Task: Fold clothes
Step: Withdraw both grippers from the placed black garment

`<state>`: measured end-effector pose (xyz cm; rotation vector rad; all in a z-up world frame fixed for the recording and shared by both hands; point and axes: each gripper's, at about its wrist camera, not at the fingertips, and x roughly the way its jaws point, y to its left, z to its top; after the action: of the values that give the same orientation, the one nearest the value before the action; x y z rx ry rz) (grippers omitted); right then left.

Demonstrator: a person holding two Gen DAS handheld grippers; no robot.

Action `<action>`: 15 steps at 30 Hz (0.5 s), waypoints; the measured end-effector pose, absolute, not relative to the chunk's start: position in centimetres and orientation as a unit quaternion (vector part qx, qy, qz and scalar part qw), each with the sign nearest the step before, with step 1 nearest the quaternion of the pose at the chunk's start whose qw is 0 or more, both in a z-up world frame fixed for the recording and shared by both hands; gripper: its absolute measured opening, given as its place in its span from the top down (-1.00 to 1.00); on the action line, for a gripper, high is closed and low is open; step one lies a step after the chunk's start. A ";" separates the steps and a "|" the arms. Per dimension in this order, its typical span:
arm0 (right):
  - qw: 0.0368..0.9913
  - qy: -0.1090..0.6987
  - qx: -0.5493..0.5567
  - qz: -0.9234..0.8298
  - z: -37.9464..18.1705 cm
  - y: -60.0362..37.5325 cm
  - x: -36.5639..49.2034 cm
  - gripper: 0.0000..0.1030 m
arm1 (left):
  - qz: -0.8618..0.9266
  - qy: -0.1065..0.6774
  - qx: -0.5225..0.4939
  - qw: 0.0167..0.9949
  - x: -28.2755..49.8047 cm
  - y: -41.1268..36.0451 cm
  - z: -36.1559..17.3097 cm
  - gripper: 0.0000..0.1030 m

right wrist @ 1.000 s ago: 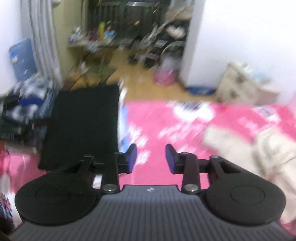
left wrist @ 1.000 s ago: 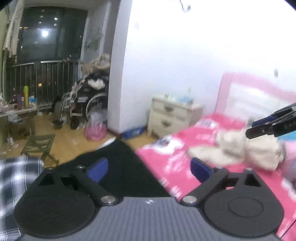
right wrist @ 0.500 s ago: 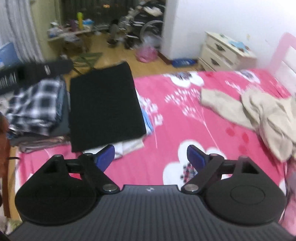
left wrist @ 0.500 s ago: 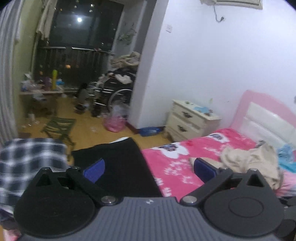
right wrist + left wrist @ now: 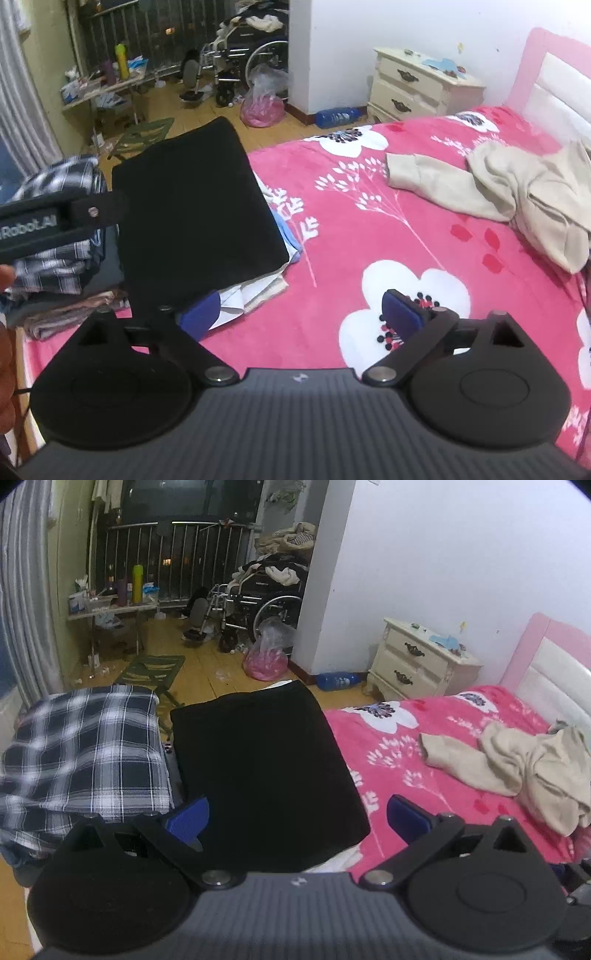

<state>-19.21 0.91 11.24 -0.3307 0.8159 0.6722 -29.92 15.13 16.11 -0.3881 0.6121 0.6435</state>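
One garment is left unfolded: a beige sweatshirt (image 5: 524, 192) lying crumpled on the pink floral bed cover (image 5: 351, 236), toward the headboard, with one sleeve (image 5: 417, 173) stretched out toward the foot of the bed. It lies well apart from both tools. The likely step is to reach over and take it. A sound way would be to grip two matching points, such as the shoulders or the hem corners, rather than the loose sleeve, so the cloth hangs flat when lifted and can be spread on the open stretch of cover. The right tool (image 5: 301, 314) has its jaws opening with nothing between them, above a white flower print. The left tool (image 5: 297, 814) stands released and empty over the folded black garment (image 5: 266, 771), which tops a pile at the bed's edge beside a folded plaid shirt (image 5: 85, 749). Keep both clear of those piles when crossing.
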 end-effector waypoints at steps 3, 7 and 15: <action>0.840 0.405 -0.168 0.320 10.1 1.3 -19.0 -0.85 | 0.314 0.293 -0.171 0.887 -29.5 15.3 16.0 -1.00; 0.834 0.411 -0.186 0.317 9.0 1.2 -18.8 -0.85 | 0.312 0.301 -0.175 0.884 -29.4 15.7 15.7 -1.00; 0.834 0.379 -0.185 0.356 9.8 1.0 -19.8 -0.85 | 0.317 0.317 -0.176 0.876 -29.2 15.8 15.0 -1.00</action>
<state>-19.80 1.00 9.76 -0.3917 0.8021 0.7546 -29.17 15.81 14.97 -0.3674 0.6622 0.6614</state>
